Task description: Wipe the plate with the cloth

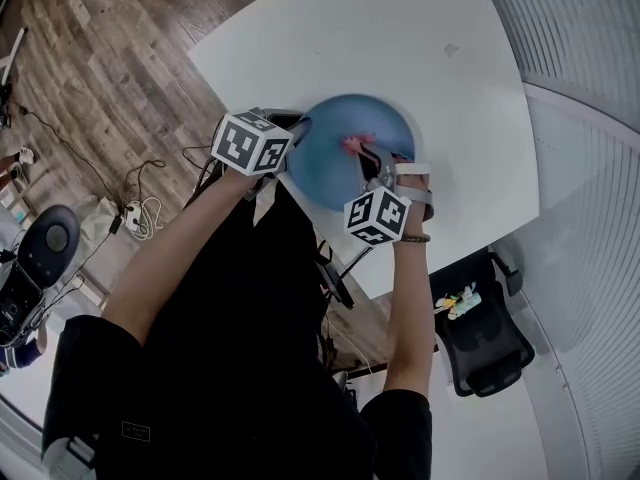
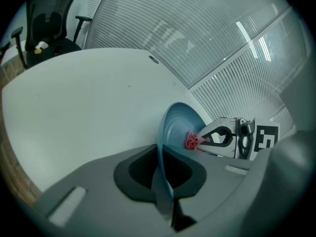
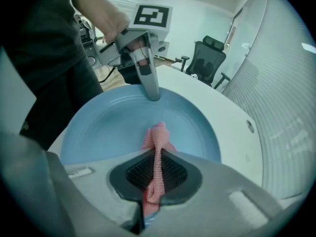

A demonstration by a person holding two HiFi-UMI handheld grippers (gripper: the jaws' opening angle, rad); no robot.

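No words, numbers or brand names can be read. The only signs are black-and-white square markers, patterns not letters, on the cube (image 1: 250, 143) of the left tongs (image 1: 299, 128) and the cube (image 1: 377, 215) of the right tongs (image 1: 356, 149). A label (image 1: 135, 431) on the person's dark shirt (image 1: 230, 318) is too small to read.

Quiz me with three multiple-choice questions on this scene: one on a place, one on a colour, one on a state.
1. Where is the cloth?
A) against the plate
B) on the floor
C) on the chair

2. What colour is the plate?
A) white
B) blue
C) green

3. What are the right tongs doing?
A) standing open, empty
B) pinching the plate's rim
C) shut on the cloth

Answers:
1 A: the left gripper view shows the pink cloth pressed to the plate's face.
2 B: it is blue in every view.
3 C: the cloth runs between their closed pads, while the left tongs grip the rim.
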